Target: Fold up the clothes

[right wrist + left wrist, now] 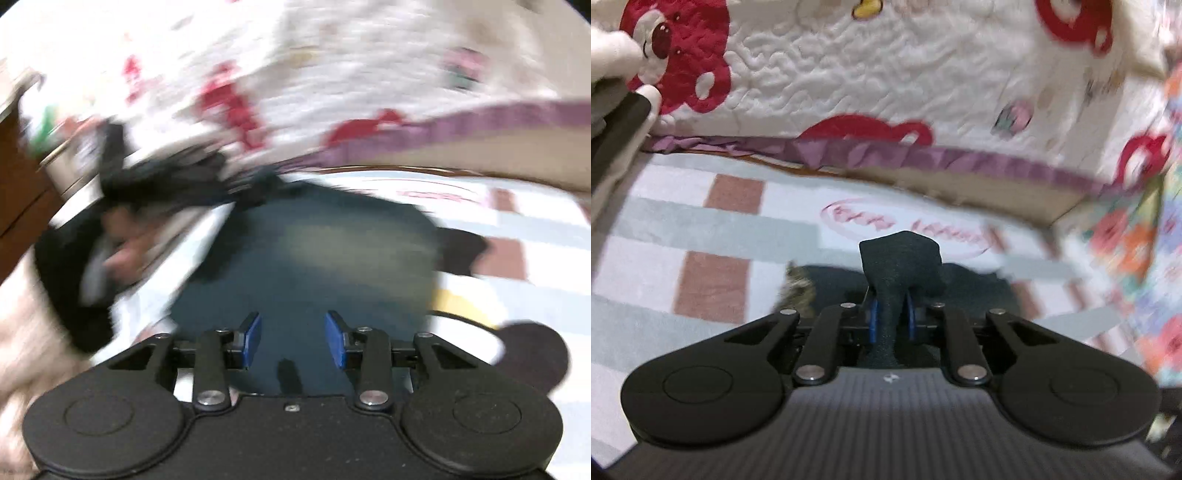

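A: What does the left gripper (891, 314) have?

B: Its blue pads (873, 321) are pinched on a fold of dark cloth (901, 258). The fold stands up between the fingers and pokes out past the tips. The rest of that cloth lies low behind them, on a mat (720, 229) checked in white, grey and dull red.

A: And the right gripper (293, 339)?

B: Its jaws stand wide apart with nothing between them. Its pads (334, 339) hang over the same dark cloth (314, 251), which in the right view looks blue-grey and spreads flat across the mat (535, 236). Whether the tips touch the fabric cannot be told; the frame is smeared with motion.

A: So where is the garment?

B: On the mat, in front of a bed. One part is lifted in the left jaws, the broad part lies under the right gripper. A black corner sticks out at its right side.

A: What surrounds it?

B: A white quilt (886, 74) with red bears hangs down the bed side, edged by a purple frill (923, 155). In the left view, a flowered cloth (1126, 251) hangs at the right, blurred.

A: Anything of the person?

B: In the right view a hand (122, 247) shows at the left among black shapes, too blurred to tell more.
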{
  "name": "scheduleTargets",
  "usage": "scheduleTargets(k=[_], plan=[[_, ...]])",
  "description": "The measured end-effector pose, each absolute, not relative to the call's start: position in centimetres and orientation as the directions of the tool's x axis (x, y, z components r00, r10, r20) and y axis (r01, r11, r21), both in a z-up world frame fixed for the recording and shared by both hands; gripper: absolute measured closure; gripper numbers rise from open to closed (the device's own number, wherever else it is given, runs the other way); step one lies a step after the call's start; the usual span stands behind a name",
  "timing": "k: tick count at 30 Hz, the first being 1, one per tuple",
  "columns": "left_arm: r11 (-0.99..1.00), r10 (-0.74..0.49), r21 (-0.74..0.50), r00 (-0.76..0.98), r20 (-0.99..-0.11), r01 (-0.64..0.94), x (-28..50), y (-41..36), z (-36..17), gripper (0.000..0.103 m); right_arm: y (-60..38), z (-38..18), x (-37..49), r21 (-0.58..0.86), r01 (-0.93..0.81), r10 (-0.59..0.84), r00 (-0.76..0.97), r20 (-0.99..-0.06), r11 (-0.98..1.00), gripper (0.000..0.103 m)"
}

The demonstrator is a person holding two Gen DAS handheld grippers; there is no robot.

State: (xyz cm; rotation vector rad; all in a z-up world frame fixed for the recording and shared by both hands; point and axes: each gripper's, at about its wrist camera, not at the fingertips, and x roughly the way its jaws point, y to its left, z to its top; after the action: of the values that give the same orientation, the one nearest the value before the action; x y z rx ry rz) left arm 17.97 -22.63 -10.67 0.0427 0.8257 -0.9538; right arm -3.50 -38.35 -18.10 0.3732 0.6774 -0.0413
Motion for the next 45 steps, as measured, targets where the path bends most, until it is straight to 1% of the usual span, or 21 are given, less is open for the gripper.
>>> scheduleTargets(k=[4,7,10,13,14,16,17,18,20,22,25,27,31,32,33,34,35,37,39,42,45], plan=[[0.608,-0.671,-0.237,0.331,-0.663,0.757,17.6,-23.1,-10.9,0.089,-37.4,-20.4,-2.4,0.246,0.147,0.060,0.736,-0.674,0.958,0.059],[0.616,-0.664,-0.237,0.334,-0.669,0.751,17.6,-22.5,-10.9,0.088,-36.6,-21.1,-2.3,0.246,0.099,0.100,0.722,-0.684,0.964,0.059],[0.684,-0.613,-0.260,0.345,-0.711,0.681,19.4,-20.8,-11.7,0.088,-35.5,-21.6,-2.6,0.218,0.073,0.102,0.714,-0.692,0.973,0.057],[0.780,-0.528,-0.218,0.431,-0.732,0.587,22.2,-18.5,-12.3,0.092,-34.4,-22.0,-2.9,0.191,0.047,0.103,0.707,-0.700,0.981,0.057],[0.759,-0.571,-0.287,0.387,-0.724,0.584,23.1,-17.5,-12.5,0.092,-34.1,-22.2,-3.1,0.182,0.038,0.103,0.704,-0.703,0.983,0.057],[0.653,-0.722,-0.519,0.246,-0.646,0.552,24.4,-15.5,-12.6,0.085,-33.6,-22.2,-3.1,0.167,0.020,0.107,0.695,-0.711,0.986,0.058],[0.626,-0.757,-0.575,0.232,-0.611,0.527,24.5,-14.9,-12.5,0.075,-33.5,-21.6,-3.1,0.173,0.008,0.120,0.691,-0.713,0.985,0.058],[0.604,-0.780,-0.612,0.224,-0.584,0.511,24.5,-14.6,-12.4,0.060,-33.2,-21.1,-3.4,0.185,-0.005,0.137,0.691,-0.710,0.983,0.058],[0.605,-0.776,-0.592,0.228,-0.588,0.532,24.2,-15.2,-12.2,0.053,-32.6,-20.6,-3.0,0.223,-0.053,0.200,0.673,-0.712,0.973,0.058],[0.606,-0.772,-0.576,0.230,-0.593,0.549,24.0,-15.8,-12.2,0.051,-31.4,-20.0,-2.5,0.201,-0.105,0.219,0.658,-0.720,0.974,0.059],[0.600,-0.774,-0.592,0.203,-0.600,0.539,24.3,-16.7,-13.5,0.051,-30.8,-17.5,-2.0,0.163,-0.160,0.229,0.697,-0.680,0.973,0.055],[0.581,-0.782,-0.599,0.172,-0.599,0.551,24.4,-17.5,-14.0,0.050,-31.9,-16.5,-1.1,0.173,-0.135,0.216,0.726,-0.653,0.976,0.047],[0.551,-0.792,-0.604,0.132,-0.596,0.576,23.9,-19.2,-15.0,0.043,-34.3,-16.9,0.0,0.185,-0.059,0.168,0.735,-0.657,0.981,0.046],[0.555,-0.794,-0.611,0.141,-0.591,0.565,23.8,-19.5,-15.3,0.039,-34.9,-17.3,0.2,0.184,-0.040,0.155,0.731,-0.665,0.982,0.046],[0.559,-0.796,-0.617,0.150,-0.586,0.554,23.7,-19.8,-15.6,0.029,-35.4,-17.7,0.3,0.183,-0.021,0.141,0.726,-0.673,0.983,0.046],[0.562,-0.798,-0.624,0.159,-0.581,0.543,23.6,-20.1,-15.9,0.027,-36.0,-18.1,0.5,0.182,-0.003,0.128,0.721,-0.681,0.983,0.046],[0.566,-0.800,-0.630,0.168,-0.576,0.532,23.5,-20.4,-16.2,0.027,-36.6,-18.5,0.6,0.181,0.016,0.115,0.716,-0.689,0.983,0.046],[0.573,-0.801,-0.625,0.202,-0.564,0.530,23.5,-21.0,-16.3,0.037,-37.5,-19.3,0.8,0.180,0.043,0.097,0.706,-0.702,0.983,0.046],[0.573,-0.786,-0.552,0.217,-0.578,0.606,23.0,-22.1,-15.6,0.062,-37.8,-19.8,0.7,0.185,0.046,0.100,0.701,-0.706,0.982,0.046],[0.538,-0.800,-0.477,0.242,-0.549,0.695,21.9,-22.8,-13.8,0.078,-37.8,-20.0,0.9,0.200,0.042,0.113,0.704,-0.701,0.979,0.045],[0.491,-0.825,-0.406,0.262,-0.500,0.771,20.8,-23.3,-11.8,0.082,-37.8,-20.3,1.0,0.216,0.038,0.126,0.708,-0.695,0.976,0.045]])
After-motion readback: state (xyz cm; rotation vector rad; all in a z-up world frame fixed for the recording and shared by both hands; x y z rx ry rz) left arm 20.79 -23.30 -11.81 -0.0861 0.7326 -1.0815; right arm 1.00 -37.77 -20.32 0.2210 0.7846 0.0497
